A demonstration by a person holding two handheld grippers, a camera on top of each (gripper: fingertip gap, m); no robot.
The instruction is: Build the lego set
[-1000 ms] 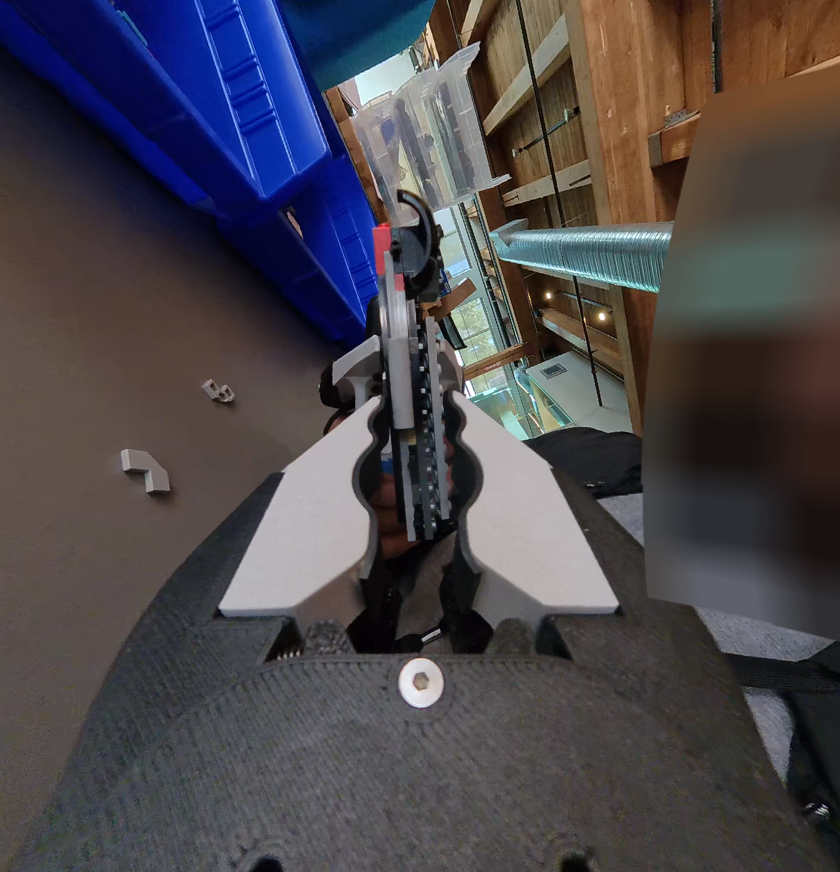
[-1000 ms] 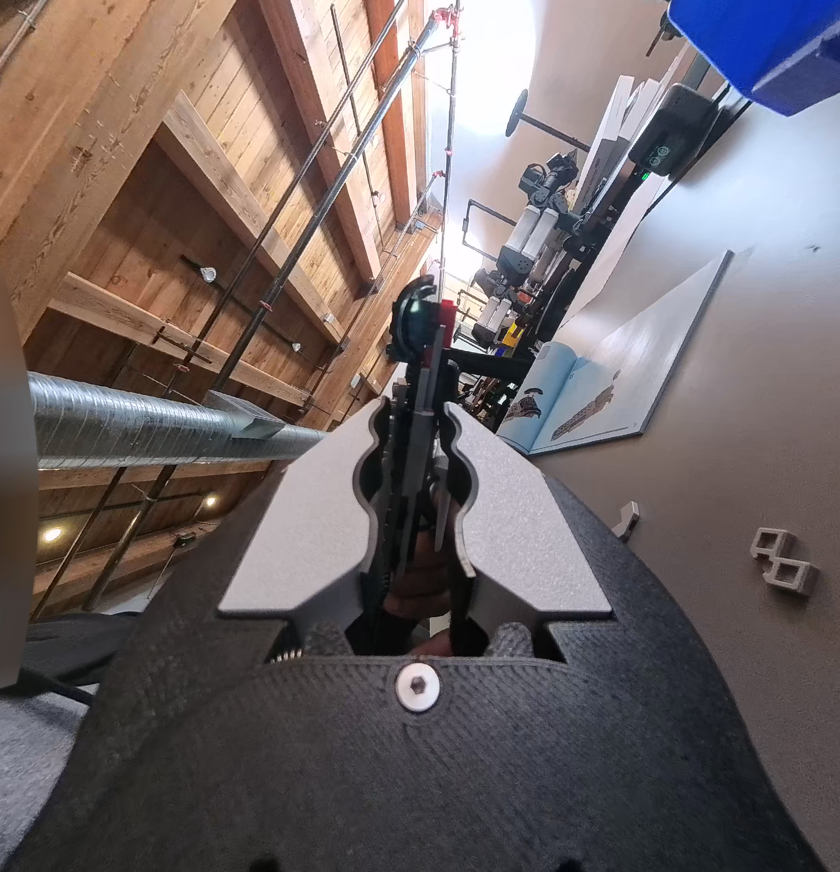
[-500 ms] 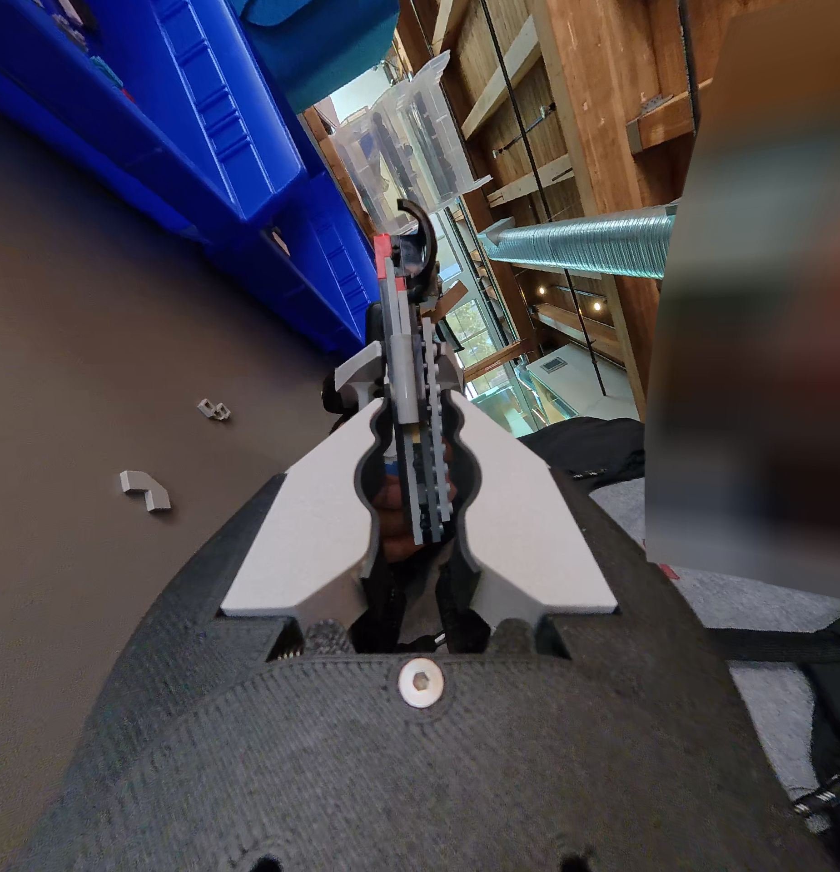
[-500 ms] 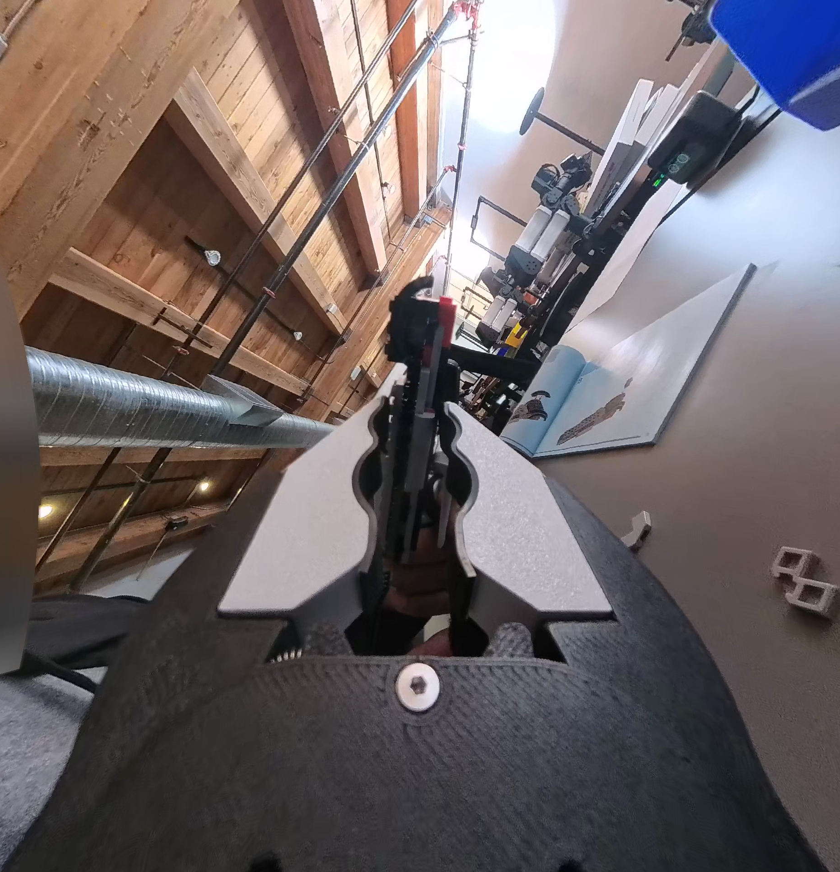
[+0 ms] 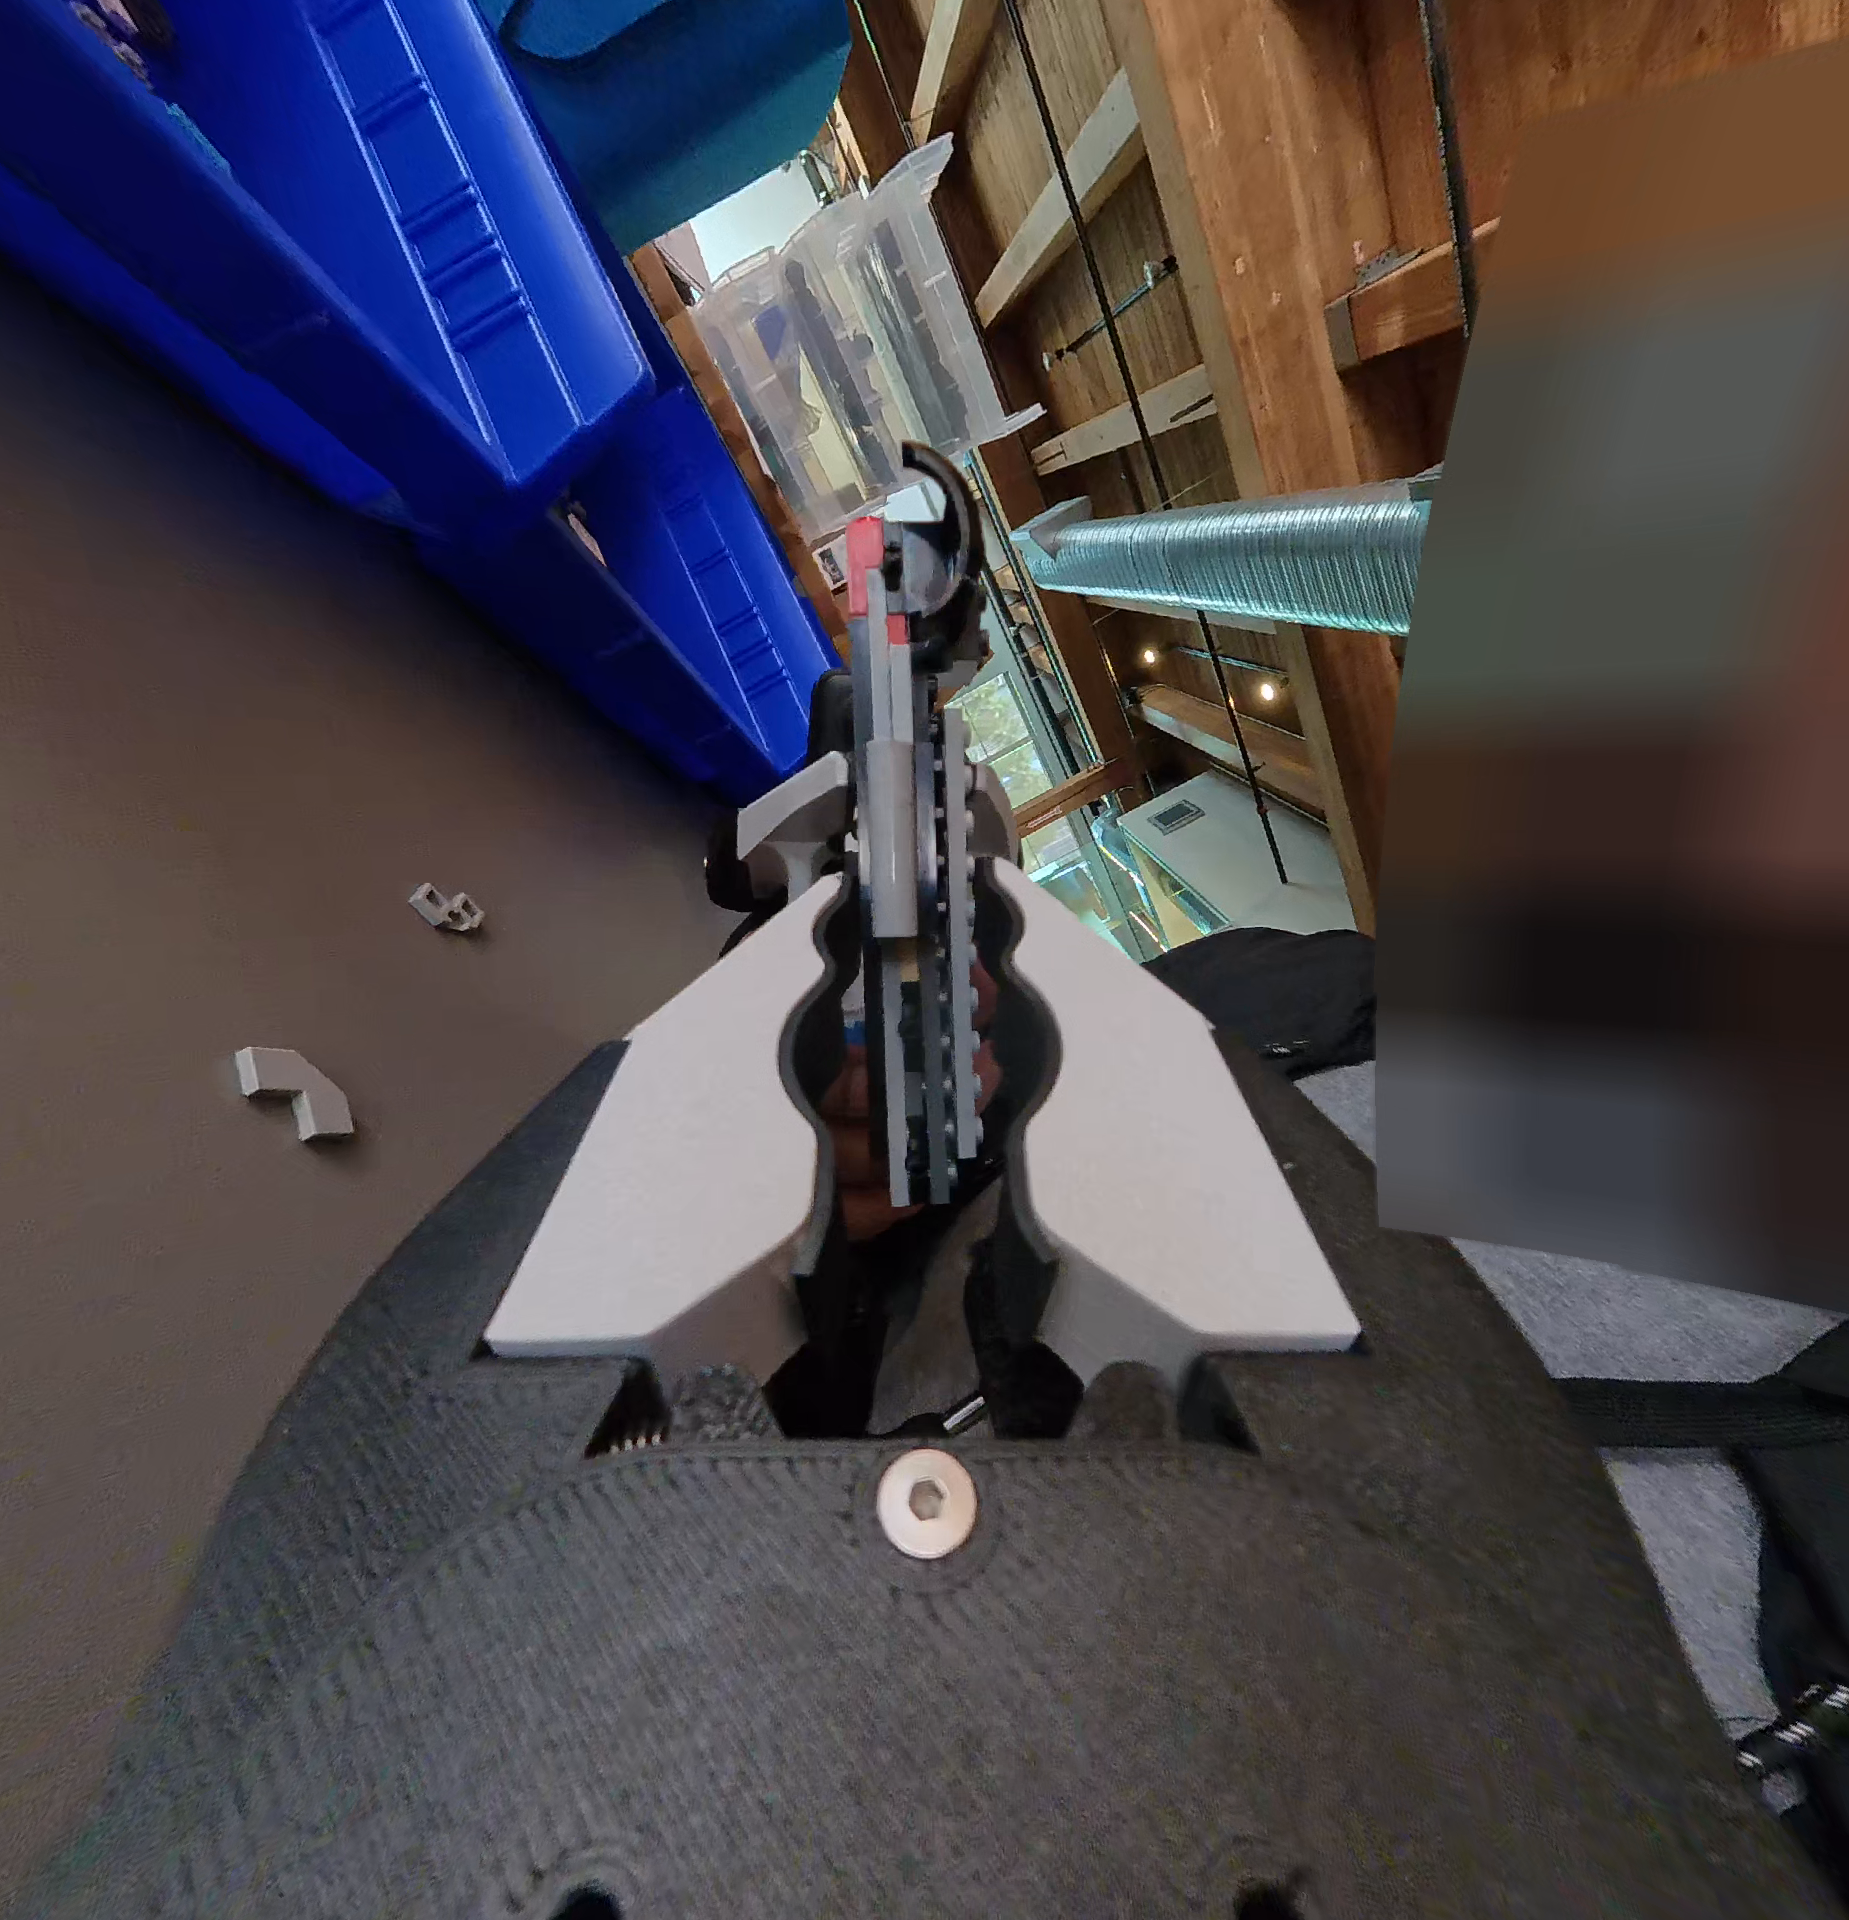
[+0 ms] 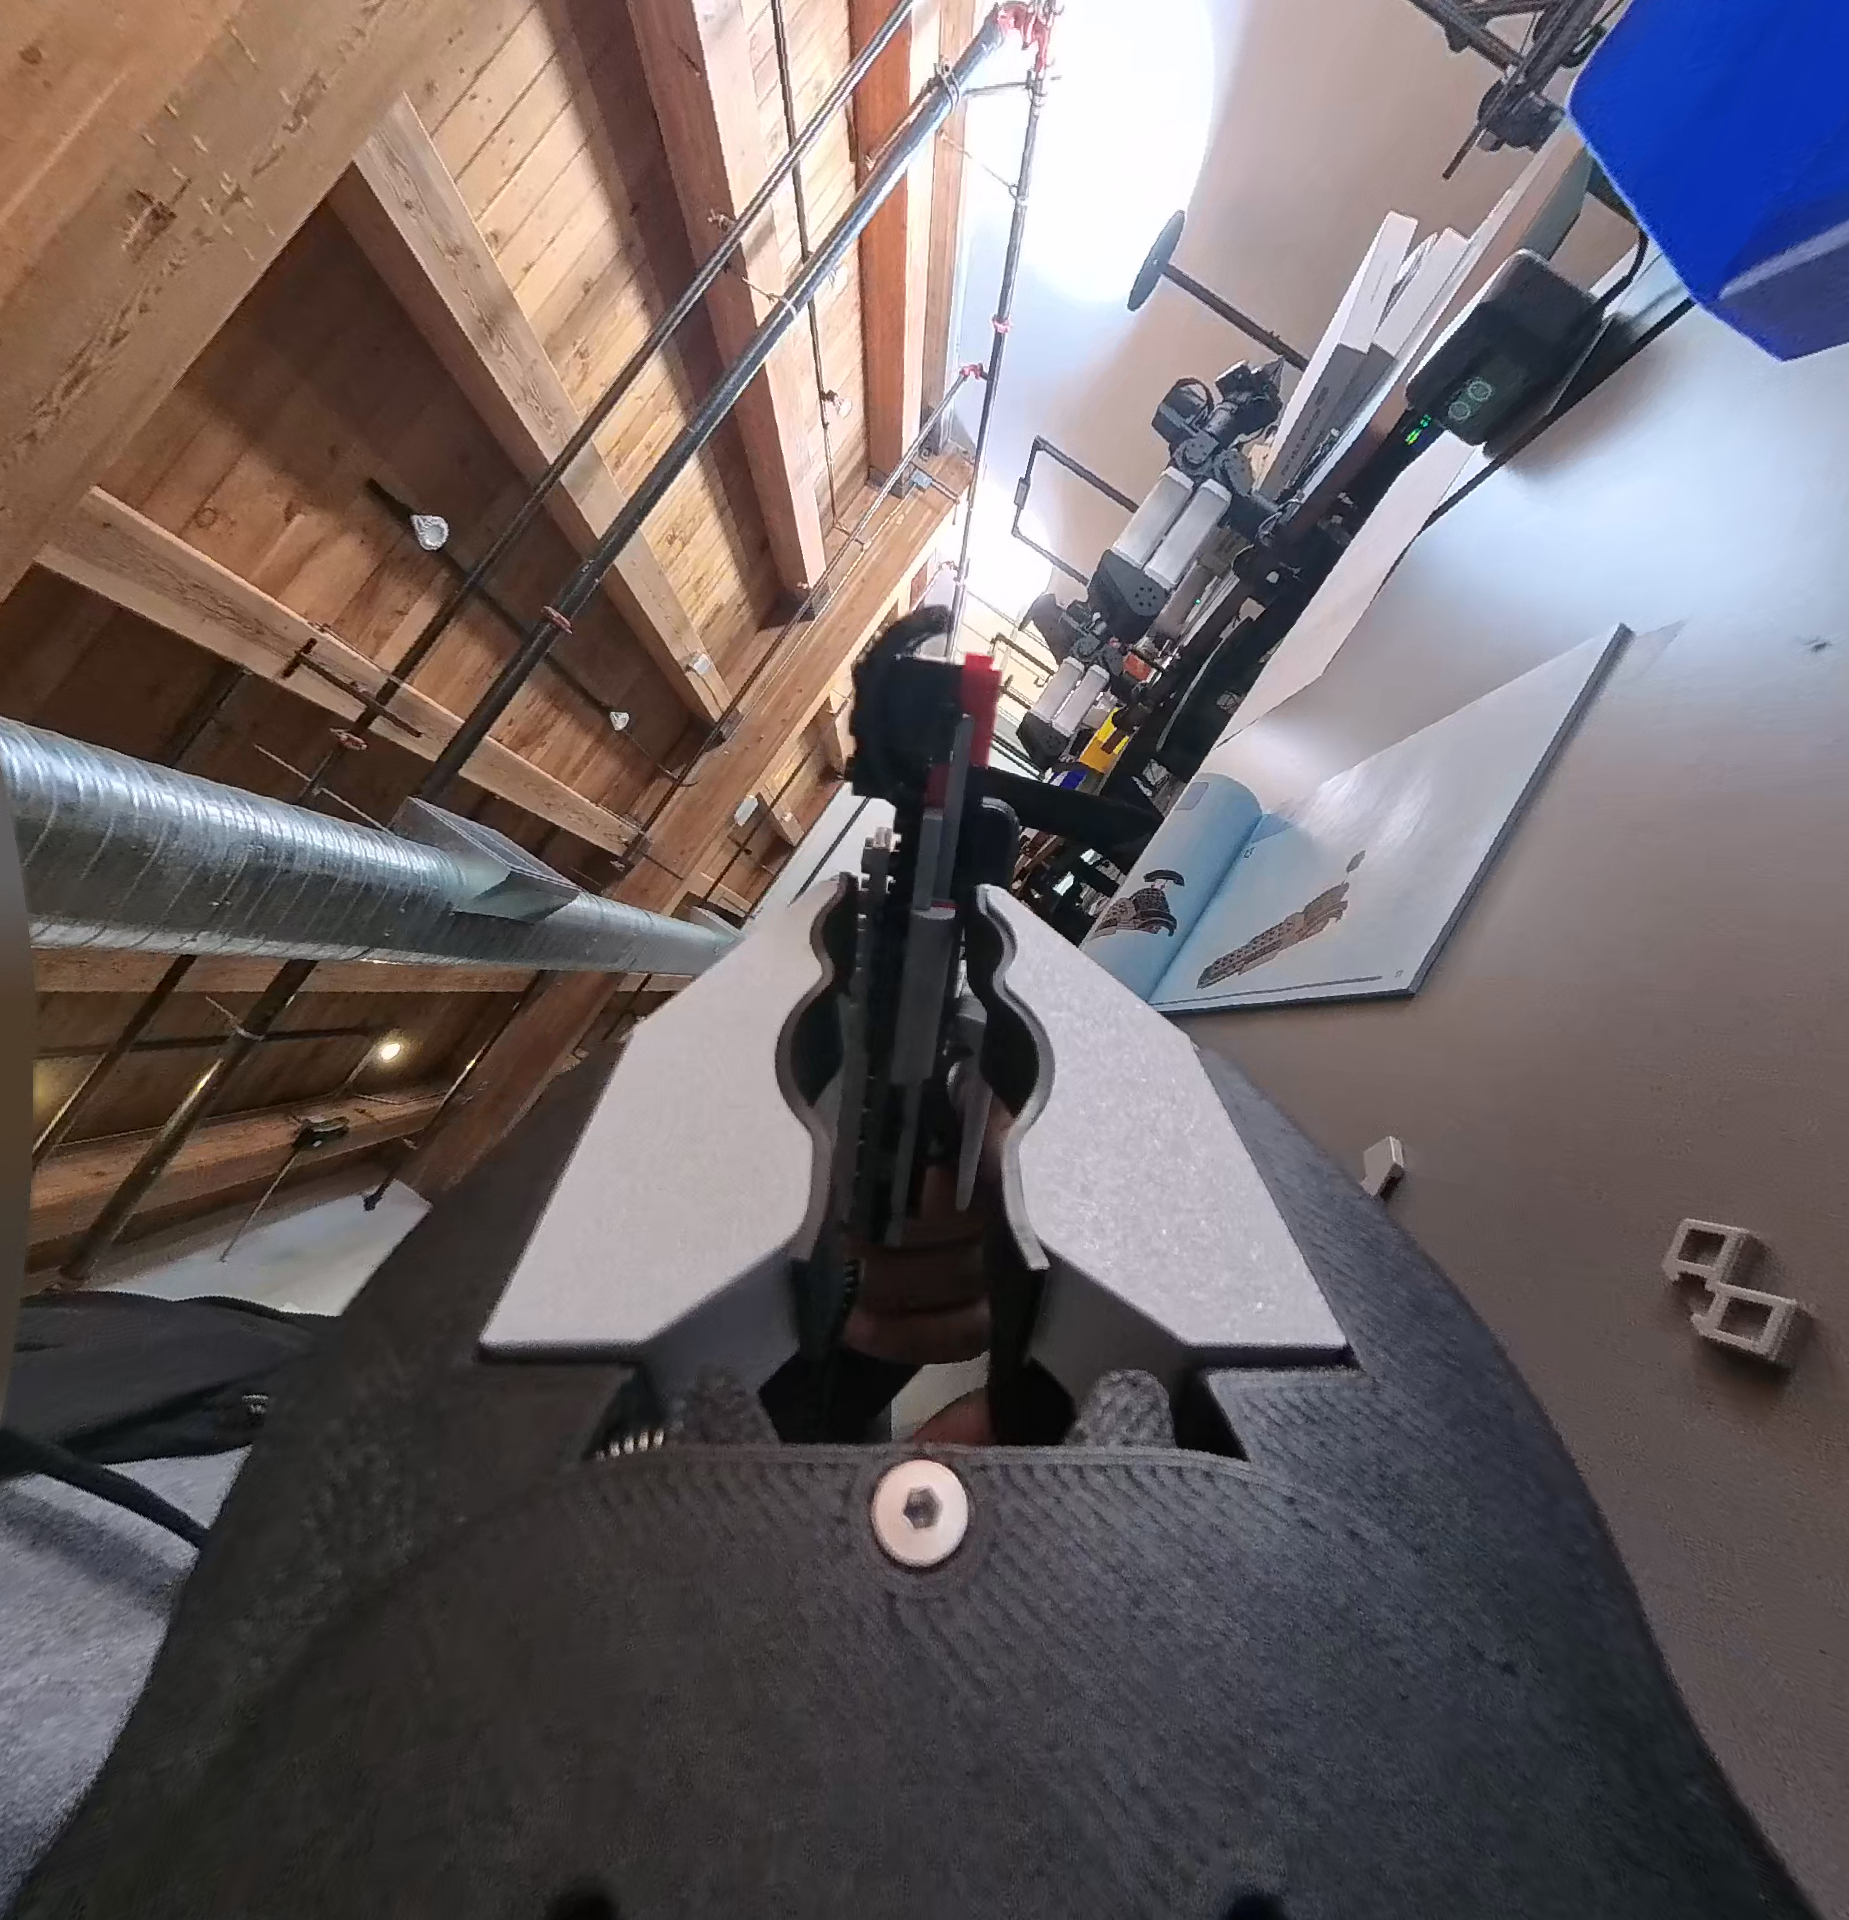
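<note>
A flat lego model (image 5: 904, 748) of grey and black plates, with red bits and a black curved piece at its far end, is seen edge-on and held in the air. My left gripper (image 5: 920, 904) is shut on its near end. My right gripper (image 6: 915, 909) is shut on the same model (image 6: 930, 800) from the other side. One of the right gripper's grey fingers (image 5: 795, 821) shows just beyond the left one's tips. Both views are tilted towards the wooden ceiling.
On the brown table lie a grey angled piece (image 5: 294, 1091), a small grey bracket (image 5: 445, 906), a grey double-square piece (image 6: 1735, 1304) and a small grey piece (image 6: 1382, 1164). An open instruction booklet (image 6: 1419, 852) lies farther off. Blue bins (image 5: 432, 260) stand along the table's edge. The tips of both grippers are at nearly the same place.
Both grippers have stayed shut on the model and turned slightly with it. The loose pieces on the table have drifted outward in both views.
</note>
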